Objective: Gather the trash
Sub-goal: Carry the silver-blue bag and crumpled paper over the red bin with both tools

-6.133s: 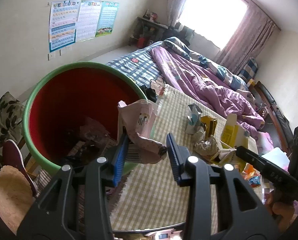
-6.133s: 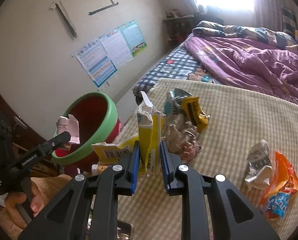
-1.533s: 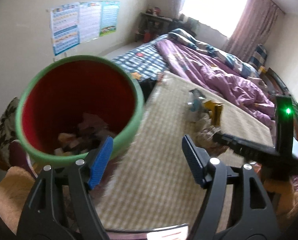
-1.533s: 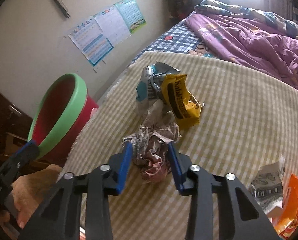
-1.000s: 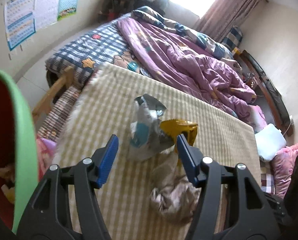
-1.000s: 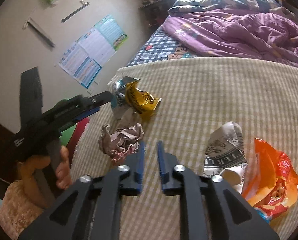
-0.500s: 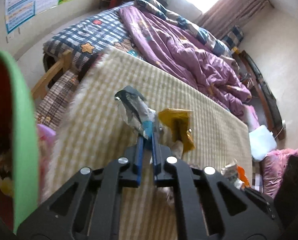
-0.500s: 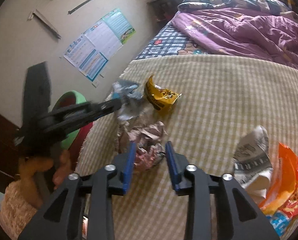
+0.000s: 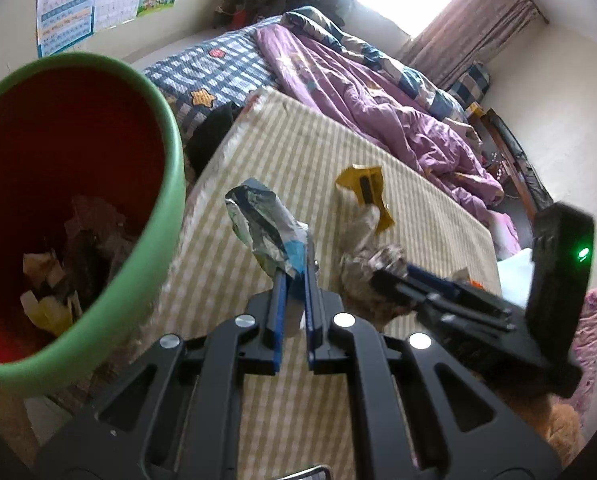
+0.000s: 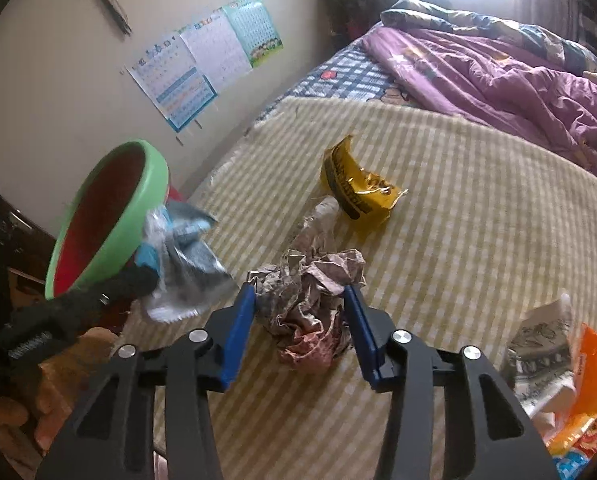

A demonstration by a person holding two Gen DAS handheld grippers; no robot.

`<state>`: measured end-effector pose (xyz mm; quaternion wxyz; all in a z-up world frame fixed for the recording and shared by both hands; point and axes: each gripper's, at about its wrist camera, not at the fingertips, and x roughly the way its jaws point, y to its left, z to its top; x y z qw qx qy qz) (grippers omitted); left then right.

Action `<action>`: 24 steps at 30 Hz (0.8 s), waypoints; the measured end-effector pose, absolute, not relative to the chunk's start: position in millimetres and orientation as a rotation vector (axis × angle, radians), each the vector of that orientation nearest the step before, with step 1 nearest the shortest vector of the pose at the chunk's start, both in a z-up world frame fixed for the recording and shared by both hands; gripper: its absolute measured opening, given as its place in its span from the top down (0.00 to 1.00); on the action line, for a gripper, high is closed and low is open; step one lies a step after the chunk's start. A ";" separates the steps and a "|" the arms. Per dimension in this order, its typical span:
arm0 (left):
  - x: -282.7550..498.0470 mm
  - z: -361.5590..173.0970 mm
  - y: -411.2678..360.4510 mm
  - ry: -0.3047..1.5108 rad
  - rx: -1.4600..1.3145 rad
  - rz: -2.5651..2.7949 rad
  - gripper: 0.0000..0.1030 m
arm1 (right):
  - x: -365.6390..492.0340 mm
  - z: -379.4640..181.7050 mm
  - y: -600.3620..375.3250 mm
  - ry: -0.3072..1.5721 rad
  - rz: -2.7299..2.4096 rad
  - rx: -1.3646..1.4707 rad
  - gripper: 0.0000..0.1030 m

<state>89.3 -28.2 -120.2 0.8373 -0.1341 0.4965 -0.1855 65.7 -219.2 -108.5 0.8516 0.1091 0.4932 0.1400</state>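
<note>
Clamping my left claw (image 9: 294,276) hard on a silver-and-blue wrapper (image 9: 264,228), I have it lifted off the cloth (image 9: 258,152), its crumpled top sticking up toward 11 o'clock from my pads. At 9 o'clock of it stands the bin (image 9: 166,128), green-rimmed and red inside. At the bottom of the bin lie scraps of crumpled paper, a yellowish piece and some dark bits; I cannot tell them apart further. The wrapper hangs near the rim but outside it, over the cloth's edge.

My right claw (image 10: 300,300) is opening, its blue pads on either side of a paper wad (image 10: 310,296) that lies on the cloth. The left pad sits at the wad's edge; I cannot tell whether the right one touches it. At 12 o'clock of the wad, just beyond a twisted tail of paper, lies a yellow packet (image 10: 354,188), open and curled. From this view the bin sits at 10 o'clock, tilted by the lens, with the wrapper in my left claw just in front of its rim.

At 4 o'clock, by the frame's edge, an orange bag (image 10: 586,408) lies against a printed paper scrap (image 10: 538,344).
</note>
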 end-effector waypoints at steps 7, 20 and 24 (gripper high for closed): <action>85.4 -129.6 -41.1 1.069 -0.247 -0.392 0.73 | 40.4 -89.4 -242.8 0.994 0.251 0.266 0.58; 103.3 -150.3 -42.1 1.099 -0.280 -0.330 0.57 | 29.0 -90.4 -237.9 1.016 0.255 0.298 0.57; 101.7 -149.7 -41.2 1.098 -0.279 -0.342 0.76 | 27.3 -89.9 -237.1 1.014 0.251 0.301 0.57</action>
